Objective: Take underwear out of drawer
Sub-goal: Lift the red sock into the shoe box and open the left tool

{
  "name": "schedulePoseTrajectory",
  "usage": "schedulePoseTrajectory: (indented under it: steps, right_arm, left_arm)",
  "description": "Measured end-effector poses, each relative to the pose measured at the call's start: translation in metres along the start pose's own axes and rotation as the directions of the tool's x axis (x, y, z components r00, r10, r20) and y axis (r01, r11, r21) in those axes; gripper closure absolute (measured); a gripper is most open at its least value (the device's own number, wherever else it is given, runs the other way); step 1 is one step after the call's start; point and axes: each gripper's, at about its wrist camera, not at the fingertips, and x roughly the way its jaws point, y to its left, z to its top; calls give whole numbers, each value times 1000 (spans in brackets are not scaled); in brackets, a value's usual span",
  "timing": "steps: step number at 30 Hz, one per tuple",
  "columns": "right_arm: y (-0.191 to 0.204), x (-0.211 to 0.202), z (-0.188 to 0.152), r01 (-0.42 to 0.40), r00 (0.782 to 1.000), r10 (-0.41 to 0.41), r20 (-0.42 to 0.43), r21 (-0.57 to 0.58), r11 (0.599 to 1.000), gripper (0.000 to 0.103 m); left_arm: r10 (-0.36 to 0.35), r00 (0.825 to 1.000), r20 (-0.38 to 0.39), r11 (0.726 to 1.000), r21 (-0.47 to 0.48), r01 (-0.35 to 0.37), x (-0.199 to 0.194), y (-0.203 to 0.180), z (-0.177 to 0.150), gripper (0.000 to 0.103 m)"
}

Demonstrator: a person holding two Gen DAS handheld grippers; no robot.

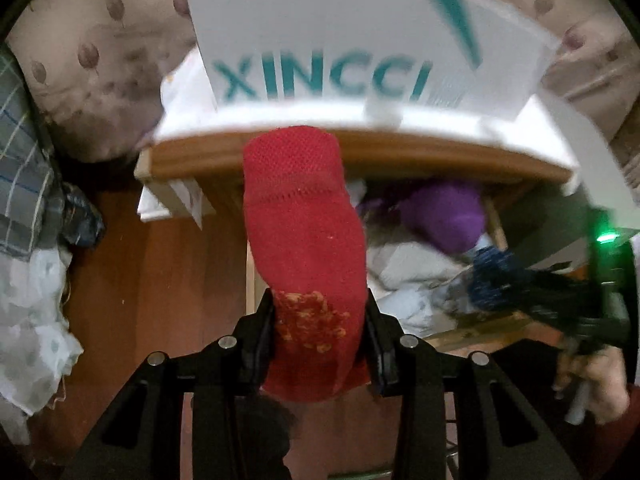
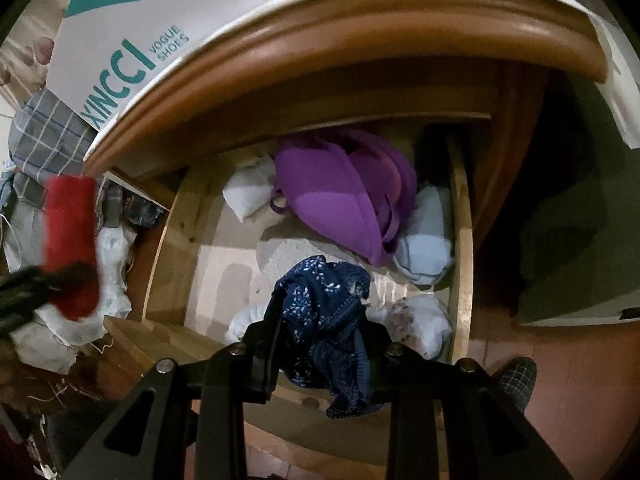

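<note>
The navy patterned underwear (image 2: 328,320) hangs bunched between the fingers of the right claw (image 2: 320,322), which is closed on it with only a narrow gap, the cloth trailing below the fingertips. It is held above the open wooden drawer (image 2: 460,216). Beyond the claw, deeper in the drawer, lies a purple garment (image 2: 340,196), with a white bundle (image 2: 250,188) to its left and a pale blue folded piece (image 2: 428,236) to its right; another white bundle (image 2: 420,320) sits just right of the claw.

The red knitted garment (image 1: 304,240) is pinched between the fingers of the left claw (image 1: 320,320), jaws nearly closed on it, and stands up ahead of the fingertips. Beyond it is the drawer unit's wooden top edge (image 1: 400,152) carrying a white shoe box (image 1: 320,40) printed XINCCI. To the right of this claw, the person's hand (image 1: 600,384) grips the other tool. Left of it, checked cloth (image 1: 24,168) lies heaped by the floor (image 1: 160,280).
</note>
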Motion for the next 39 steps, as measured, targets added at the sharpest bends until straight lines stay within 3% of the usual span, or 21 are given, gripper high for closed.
schedulePoseTrajectory:
  steps: [3,7,14,18,21,27,30,39]
  right_arm:
    - [0,3,-1,7,1000,-7,-8,-8,1000,73]
    - [0,4,-2,10,1000,-10,-12,-9,1000,73]
    - [-1,7,-3,0,1000,0,-22,-8,1000,73]
    - [0,8,-2,17,1000,-17,-18,-12,1000,73]
    - [1,7,-3,23,1000,-23,-12,-21,1000,73]
    - [-4,8,-3,19,1000,-19,-14,-1,1000,73]
    - [-2,10,-2,14,1000,-14,-19,-7,1000,73]
    - [5,14,-3,13,999,-14,-34,-33,999,73]
  left_arm:
    - [-8,995,96,1000,2,8,-37,8,10,68]
    - [-26,969,246,1000,8,25,-93,13,37,67]
    - [36,935,354,998,28,-49,-133,3,114,67]
    - [18,944,330,1000,6,-21,-118,1,155,67]
    - [0,964,267,999,-32,9,-91,4,178,67]
    - [58,979,197,998,-48,-49,-43,13,214,67]
    - [57,985,163,996,-72,-46,-24,19,223,67]
    - [99,993,59,995,-7,-99,21,15,223,66]
